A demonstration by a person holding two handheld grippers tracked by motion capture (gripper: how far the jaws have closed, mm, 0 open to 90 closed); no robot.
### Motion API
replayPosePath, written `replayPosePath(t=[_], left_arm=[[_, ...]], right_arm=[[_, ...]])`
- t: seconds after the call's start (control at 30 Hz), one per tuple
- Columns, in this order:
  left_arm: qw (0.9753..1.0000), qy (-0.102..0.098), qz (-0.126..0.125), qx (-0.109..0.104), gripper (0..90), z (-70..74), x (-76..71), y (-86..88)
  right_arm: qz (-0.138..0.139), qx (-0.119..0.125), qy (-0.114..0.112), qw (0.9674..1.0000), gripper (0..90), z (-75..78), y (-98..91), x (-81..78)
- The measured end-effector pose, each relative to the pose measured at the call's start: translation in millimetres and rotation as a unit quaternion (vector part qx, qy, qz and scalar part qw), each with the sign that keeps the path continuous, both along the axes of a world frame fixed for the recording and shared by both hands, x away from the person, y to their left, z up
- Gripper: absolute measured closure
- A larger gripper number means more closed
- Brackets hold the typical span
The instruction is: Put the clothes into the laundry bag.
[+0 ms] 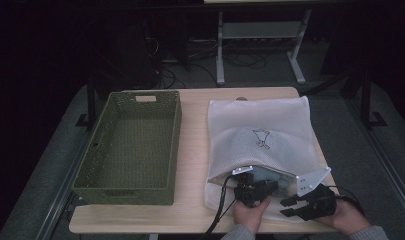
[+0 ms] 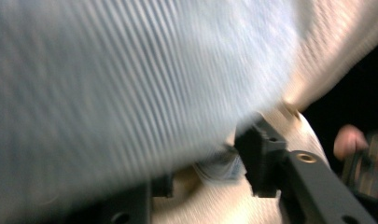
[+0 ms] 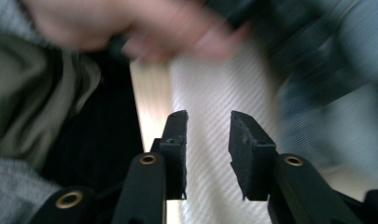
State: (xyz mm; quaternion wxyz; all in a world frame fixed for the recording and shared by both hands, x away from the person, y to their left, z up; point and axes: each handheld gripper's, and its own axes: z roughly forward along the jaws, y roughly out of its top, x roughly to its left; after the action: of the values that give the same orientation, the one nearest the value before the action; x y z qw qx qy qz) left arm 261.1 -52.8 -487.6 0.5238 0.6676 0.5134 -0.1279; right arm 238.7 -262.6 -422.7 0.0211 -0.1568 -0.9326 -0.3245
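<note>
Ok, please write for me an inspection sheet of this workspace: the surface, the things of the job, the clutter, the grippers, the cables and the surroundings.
Surface: light wooden table top, bare between the items.
Job's things: empty olive-green woven rectangular basket on the left; white mesh fabric bag with a small dark drawing lying flat on the right, its near edge lifted.
Clutter: nothing seen.
Grippers: left gripper reaches into the bag's opening, jaws apart with mesh over them; right gripper open, empty, at the bag's near right corner.
Cables: black cable trails from the left gripper over the table's near edge.
Surroundings: dark room, grey floor, another table's white legs behind.
</note>
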Motion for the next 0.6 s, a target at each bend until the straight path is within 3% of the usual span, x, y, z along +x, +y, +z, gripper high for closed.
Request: replayPosePath(t=[0.03, 0.1, 0.13, 0.27, 0.43, 0.5, 0.53, 0.57, 0.6], left_arm=[[0.9998, 0.015, 0.006, -0.008, 55.5, 1.7, -4.5, -0.1], [0.9998, 0.016, -0.007, -0.013, 54.2, 0.8, -11.4, 9.3], [0.9999, 0.003, -0.013, -0.006, 53.5, 0.6, -13.1, 13.5], [0.9998, 0.000, -0.008, -0.016, 51.9, 5.9, -26.0, 33.8], [0.9991, -0.007, 0.032, -0.026, 50.7, 9.0, -19.7, 52.0], [0.9985, -0.009, 0.037, -0.040, 55.8, 8.3, -13.4, 52.1], [0.9982, -0.009, 0.041, -0.043, 56.5, 7.0, -9.5, 50.9], [0.9978, 0.001, 0.043, -0.051, 59.0, 4.6, -5.5, 49.9], [0.9975, 0.002, 0.046, -0.054, 60.2, 2.5, -3.1, 48.7]], right_arm=[[-0.001, 0.004, -0.008, 1.0000, 63.9, 6.8, 1.2, 2.0], [-0.008, 0.009, -0.026, 0.9996, 61.4, 19.7, 3.5, 5.6], [-0.012, 0.012, -0.037, 0.9992, 59.8, 28.9, 5.0, 8.5], [-0.029, 0.018, -0.089, 0.9954, 54.1, 56.0, 11.8, 18.7], [-0.061, -0.002, -0.142, 0.9880, 50.0, 69.7, 31.2, 39.2], [-0.071, -0.015, -0.146, 0.9866, 58.2, 67.0, 39.0, 47.7], [-0.070, -0.025, -0.134, 0.9882, 68.0, 63.7, 42.5, 53.6], [-0.063, -0.032, -0.113, 0.9911, 83.2, 59.5, 46.0, 58.0], [-0.051, -0.040, -0.096, 0.9933, 85.7, 55.6, 48.9, 60.3]])
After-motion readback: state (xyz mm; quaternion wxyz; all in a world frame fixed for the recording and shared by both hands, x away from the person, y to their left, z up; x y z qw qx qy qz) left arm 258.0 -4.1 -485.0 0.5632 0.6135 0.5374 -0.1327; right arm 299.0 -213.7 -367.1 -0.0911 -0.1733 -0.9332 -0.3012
